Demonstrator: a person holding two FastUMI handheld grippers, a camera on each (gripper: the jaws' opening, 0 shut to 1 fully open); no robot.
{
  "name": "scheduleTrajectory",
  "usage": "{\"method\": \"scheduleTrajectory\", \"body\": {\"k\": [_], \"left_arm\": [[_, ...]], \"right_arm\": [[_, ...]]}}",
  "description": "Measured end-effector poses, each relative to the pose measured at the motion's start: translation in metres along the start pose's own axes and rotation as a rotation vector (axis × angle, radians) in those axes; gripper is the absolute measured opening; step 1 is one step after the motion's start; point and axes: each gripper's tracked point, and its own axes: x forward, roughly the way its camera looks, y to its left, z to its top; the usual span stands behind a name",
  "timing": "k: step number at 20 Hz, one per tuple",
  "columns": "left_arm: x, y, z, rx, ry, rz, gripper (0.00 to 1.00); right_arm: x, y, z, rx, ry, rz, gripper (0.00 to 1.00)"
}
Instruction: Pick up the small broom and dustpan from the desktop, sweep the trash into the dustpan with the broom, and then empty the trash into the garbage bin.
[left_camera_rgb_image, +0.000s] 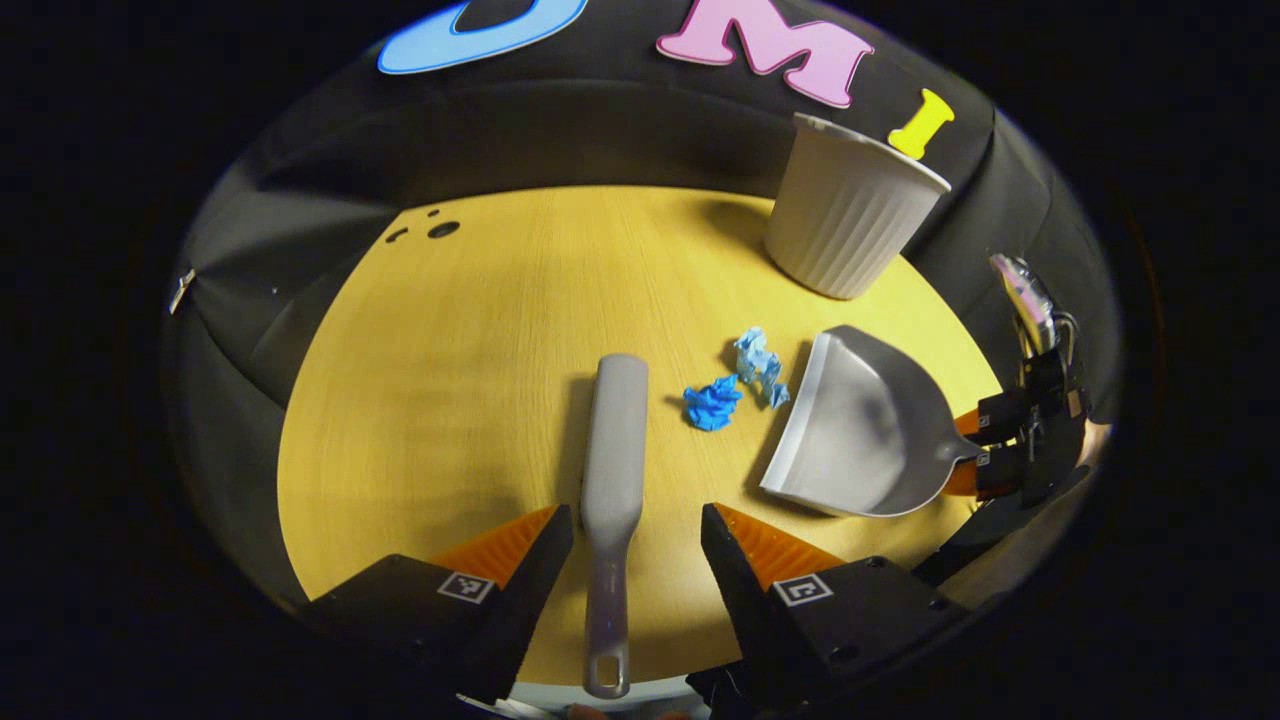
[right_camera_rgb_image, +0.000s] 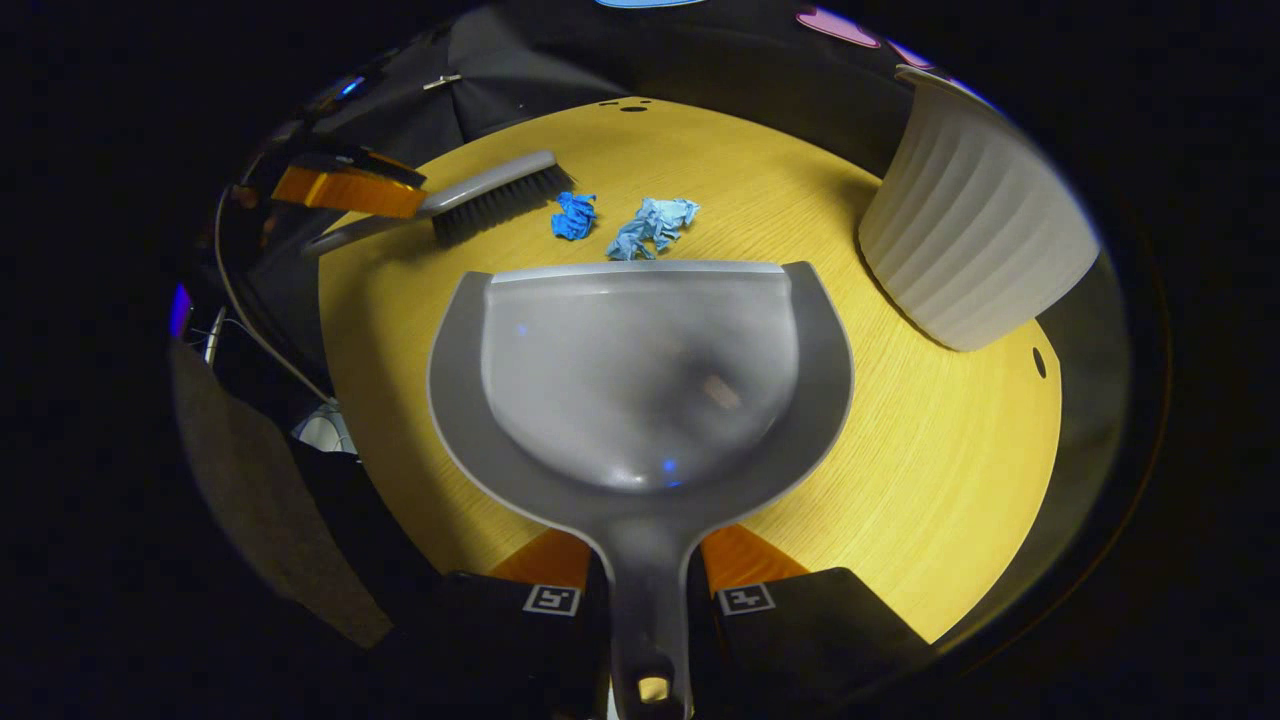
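The grey small broom (left_camera_rgb_image: 612, 450) lies flat on the desktop, its handle running between the fingers of my left gripper (left_camera_rgb_image: 636, 535), which stands open with a gap on both sides. Two crumpled paper scraps, one dark blue (left_camera_rgb_image: 712, 403) and one light blue (left_camera_rgb_image: 760, 365), rest between the broom and the grey dustpan (left_camera_rgb_image: 860, 430). My right gripper (right_camera_rgb_image: 645, 585) is shut on the dustpan (right_camera_rgb_image: 640, 390) handle, with the pan's front lip just short of the scraps (right_camera_rgb_image: 652, 225). In the right gripper view, the broom (right_camera_rgb_image: 490, 200) shows its bristles, with the left gripper (right_camera_rgb_image: 350, 195) at its handle.
A white ribbed garbage bin (left_camera_rgb_image: 850, 215) stands upright at the back right of the yellow wooden table (left_camera_rgb_image: 450, 350), close behind the dustpan. Small cable holes (left_camera_rgb_image: 440, 229) mark the table's far edge. Black cloth walls surround the table; cables (right_camera_rgb_image: 250, 330) hang off its left side.
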Motion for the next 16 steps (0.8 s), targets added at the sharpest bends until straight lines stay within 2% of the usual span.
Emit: {"method": "scheduleTrajectory", "body": {"k": [4,5,10,12,13,14,15,16], "left_arm": [[0.019,0.006,-0.024,-0.003,0.119,0.019,0.83],[0.021,0.006,-0.027,-0.005,0.134,0.016,0.77],[0.034,0.005,-0.034,0.026,0.209,0.002,0.68],[0.039,0.009,-0.037,0.051,0.224,0.02,0.59],[0.04,0.01,-0.037,0.057,0.229,0.025,0.43],[0.04,0.011,-0.039,0.059,0.238,0.029,0.42],[0.042,0.011,-0.038,0.065,0.243,0.015,0.33],[0.042,0.01,-0.037,0.075,0.255,0.007,0.28]], "right_arm": [[0.002,-0.002,-0.006,-0.042,0.02,-0.003,0.35],[0.002,-0.002,-0.006,-0.046,0.022,-0.004,0.35],[0.006,0.0,-0.006,-0.051,0.034,0.012,0.35],[0.008,-0.001,-0.007,-0.054,0.04,0.009,0.35],[0.007,-0.002,-0.007,-0.053,0.042,0.007,0.35],[0.007,-0.004,-0.008,-0.052,0.043,0.004,0.35],[0.006,-0.005,-0.008,-0.05,0.044,0.001,0.35],[0.007,-0.006,-0.008,-0.048,0.045,0.003,0.35]]}}
